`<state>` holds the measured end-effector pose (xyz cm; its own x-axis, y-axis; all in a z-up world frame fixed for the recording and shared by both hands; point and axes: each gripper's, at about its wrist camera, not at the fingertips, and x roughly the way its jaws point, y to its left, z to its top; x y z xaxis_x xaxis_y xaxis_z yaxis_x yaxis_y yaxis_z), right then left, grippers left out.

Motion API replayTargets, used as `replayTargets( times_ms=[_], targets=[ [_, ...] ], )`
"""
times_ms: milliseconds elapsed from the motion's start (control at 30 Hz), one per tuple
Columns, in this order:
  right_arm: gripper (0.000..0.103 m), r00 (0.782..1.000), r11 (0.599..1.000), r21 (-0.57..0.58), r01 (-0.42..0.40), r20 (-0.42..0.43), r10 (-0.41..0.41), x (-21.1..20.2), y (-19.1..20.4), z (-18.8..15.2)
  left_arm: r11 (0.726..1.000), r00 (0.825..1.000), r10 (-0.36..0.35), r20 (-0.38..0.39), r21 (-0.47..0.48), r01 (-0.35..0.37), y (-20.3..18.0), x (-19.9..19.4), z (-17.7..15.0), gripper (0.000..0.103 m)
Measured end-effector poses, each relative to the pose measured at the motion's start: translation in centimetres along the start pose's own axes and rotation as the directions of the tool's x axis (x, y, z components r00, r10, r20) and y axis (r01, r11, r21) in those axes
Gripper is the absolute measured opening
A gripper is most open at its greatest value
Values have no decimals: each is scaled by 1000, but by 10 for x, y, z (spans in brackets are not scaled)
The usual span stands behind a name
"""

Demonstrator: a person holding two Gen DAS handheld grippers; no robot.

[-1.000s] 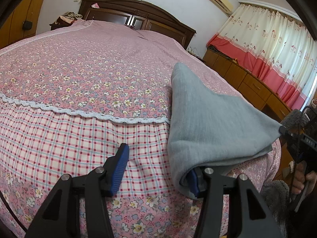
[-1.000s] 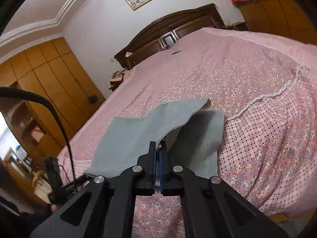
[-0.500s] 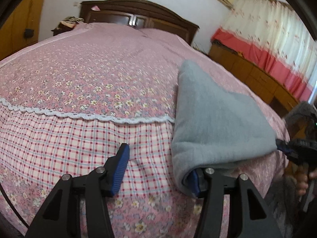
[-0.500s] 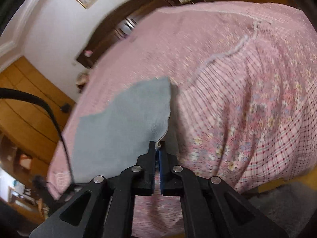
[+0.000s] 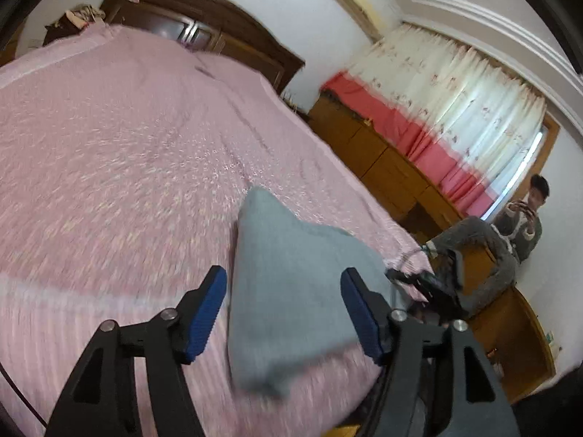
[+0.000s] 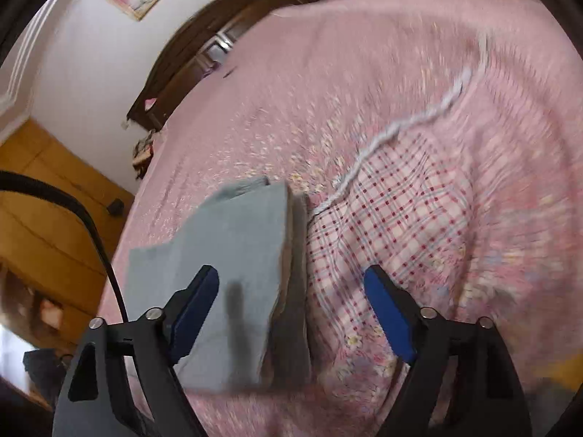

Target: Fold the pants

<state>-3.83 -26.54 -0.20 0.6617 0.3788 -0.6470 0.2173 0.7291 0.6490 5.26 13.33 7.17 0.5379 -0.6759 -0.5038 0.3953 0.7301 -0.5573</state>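
One pair of grey pants (image 5: pixel 291 291), soft and fleecy, lies folded into a thick wedge on the pink floral bed (image 5: pixel 120 167) near its foot. Both grippers have just been opening: the left gripper (image 5: pixel 284 313) and right gripper (image 6: pixel 291 313) stand apart, blue ribbed pads clear of the cloth. Only the left view shows a seated person (image 5: pixel 517 233) by the curtains (image 5: pixel 455 109); only the right shows the stacked layer edges (image 6: pixel 291 255) and the bedcover's checked panel (image 6: pixel 400 225).
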Motion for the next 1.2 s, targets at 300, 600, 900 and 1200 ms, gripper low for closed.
replayTargets(
  times_ms=[300,600,900,1200],
  targets=[
    [15,994,996,-5,-91,-53,91,-2,-4,-7,989,972,-25,-235,-150,-11,45,106,27,17],
    [6,982,966,-219,-139,98,163,-4,56,3,921,995,-100,-8,-379,89,75,73,26,9],
    [6,999,998,-42,-53,-7,53,67,51,17,953,996,4,-93,-301,-32,94,96,14,20],
    [38,921,849,-447,280,375,-106,-1,144,-23,976,993,37,-116,-210,-61,71,55,32,31]
  ],
)
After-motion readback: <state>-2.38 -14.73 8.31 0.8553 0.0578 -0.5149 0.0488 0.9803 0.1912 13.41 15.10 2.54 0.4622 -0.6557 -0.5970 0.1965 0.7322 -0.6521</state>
